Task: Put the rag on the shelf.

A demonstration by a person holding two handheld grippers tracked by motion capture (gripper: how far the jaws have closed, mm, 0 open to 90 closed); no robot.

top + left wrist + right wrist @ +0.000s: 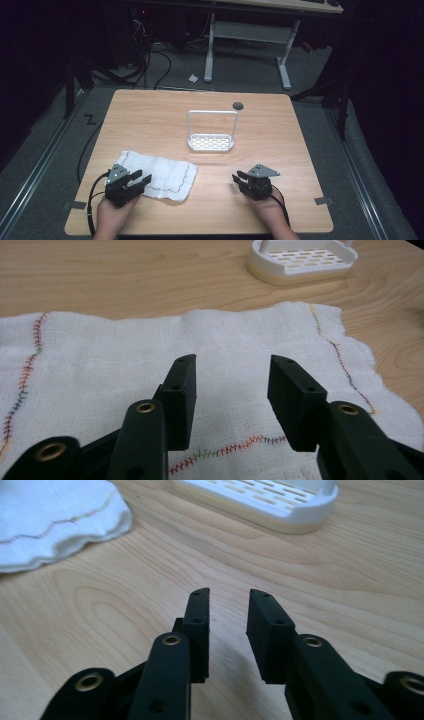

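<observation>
A white cloth (160,175) with coloured stitched edging lies flat at the table's front left. My left gripper (141,179) rests over the cloth's near left part, open, nothing between its jaws; in the left gripper view the cloth (125,350) spreads under the left gripper (232,365). A white slotted rack (211,142) with a tall wire handle stands mid-table. My right gripper (239,177) sits on bare wood at the front right, open and empty. The right gripper view has the right gripper (229,597) pointing between the cloth's edge (60,520) and the rack (270,502).
The wooden table (280,145) has a small dark round hole (238,105) near its far edge. Cables trail from both grippers off the front edge. Beyond the table, a desk frame and cords stand on grey floor.
</observation>
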